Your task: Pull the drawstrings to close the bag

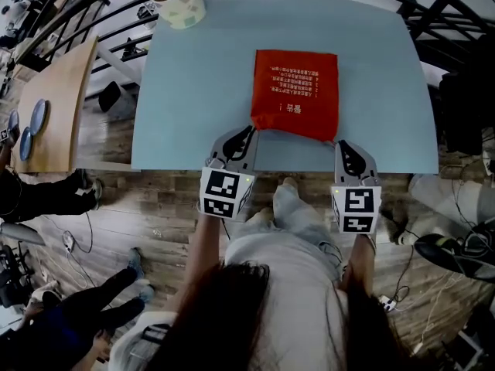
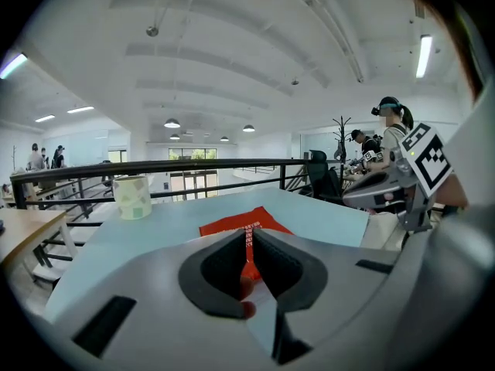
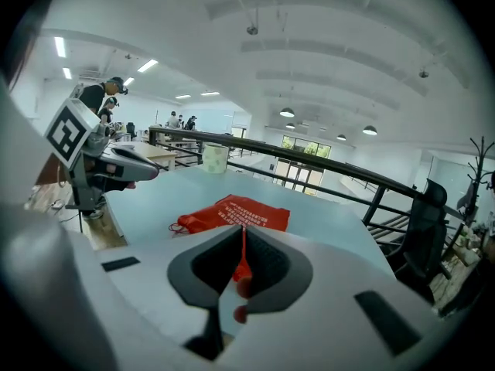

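- Bag (image 1: 295,93): a flat, orange-red fabric rectangle with lines of white print, lying on a pale blue table (image 1: 193,91).
- It sits right of centre, with its near edge close to the table edge nearest the person.
- That near edge looks slightly wavy, and its left corner is bunched into small folds.
- The left gripper (image 1: 249,132) is at the bag's near left corner, jaws pressed together on the left drawstring (image 2: 248,267), a thin red strand.
- The right gripper (image 1: 341,147) is at the near right corner, jaws closed on the right drawstring (image 3: 243,265).
- A pale patterned cup (image 1: 179,1) stands at the table's far left corner, well apart from the bag.
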